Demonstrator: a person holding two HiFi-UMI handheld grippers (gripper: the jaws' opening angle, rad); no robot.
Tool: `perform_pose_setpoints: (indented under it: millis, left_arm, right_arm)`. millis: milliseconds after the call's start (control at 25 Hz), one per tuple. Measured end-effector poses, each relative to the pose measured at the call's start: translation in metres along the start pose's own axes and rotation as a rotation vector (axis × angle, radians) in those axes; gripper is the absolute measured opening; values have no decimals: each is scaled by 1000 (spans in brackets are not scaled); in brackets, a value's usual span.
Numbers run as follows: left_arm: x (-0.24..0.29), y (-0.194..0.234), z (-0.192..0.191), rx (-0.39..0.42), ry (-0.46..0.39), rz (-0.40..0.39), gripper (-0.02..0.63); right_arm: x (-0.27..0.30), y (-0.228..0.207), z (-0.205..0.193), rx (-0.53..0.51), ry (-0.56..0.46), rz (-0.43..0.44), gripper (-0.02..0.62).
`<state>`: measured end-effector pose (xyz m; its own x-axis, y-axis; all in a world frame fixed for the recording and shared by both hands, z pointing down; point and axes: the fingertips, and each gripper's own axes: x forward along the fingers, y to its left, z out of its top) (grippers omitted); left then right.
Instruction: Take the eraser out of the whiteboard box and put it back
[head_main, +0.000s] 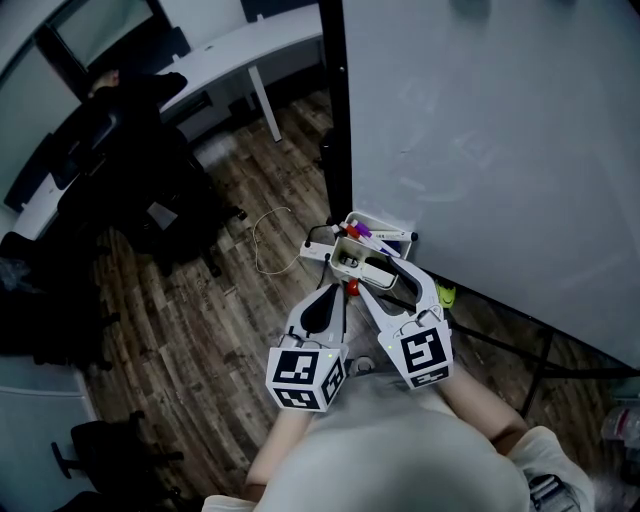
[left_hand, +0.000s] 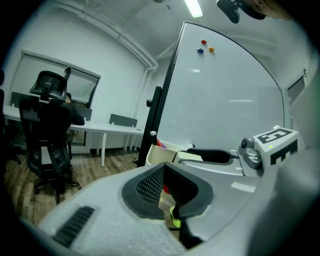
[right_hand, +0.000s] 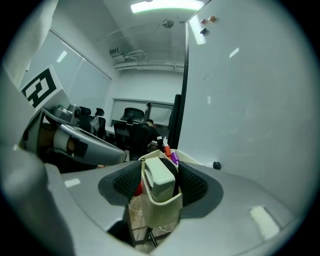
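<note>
Cream eraser (right_hand: 159, 182) upright in whiteboard box (right_hand: 160, 215) betw spread R gripper (right_hand: 159, 172) jaws; L gripper (left_hand: 163, 172) closed, empty.

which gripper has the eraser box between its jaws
The right gripper: its jaws stand either side of the cream box holding the eraser. The left gripper has its jaws close together with nothing between them.

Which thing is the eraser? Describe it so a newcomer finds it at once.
Start at the big whiteboard; a cream box hangs at its bottom edge. The eraser pokes up from the end of that box away from the markers. It is a pale, broad block, while its neighbours are slim sticks with red and purple caps.
</note>
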<state>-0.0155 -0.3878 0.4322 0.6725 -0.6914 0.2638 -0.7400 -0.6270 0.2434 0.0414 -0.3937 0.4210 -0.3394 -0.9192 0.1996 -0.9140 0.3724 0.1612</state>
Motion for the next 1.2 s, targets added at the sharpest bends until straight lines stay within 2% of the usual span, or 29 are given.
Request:
perform_pose_setpoints:
  millis: [120,360,600,1200]
  left_arm:
    - [-1,1,0,-3,0,5,2]
    - [-3,1,-3,-9,5,8,2]
    - [-4,-1,-5,5,14,-9,2]
    - [-12,-6,-6,8,30,-49,2]
  right_arm:
    - [2,-2,1,-11,-9,-13,210]
    - [2,-1,0,-8,-12,-12,198]
    - [0,-3,0,34,-37,-31,195]
    - [-4,-5,7,27,-31,-67,189]
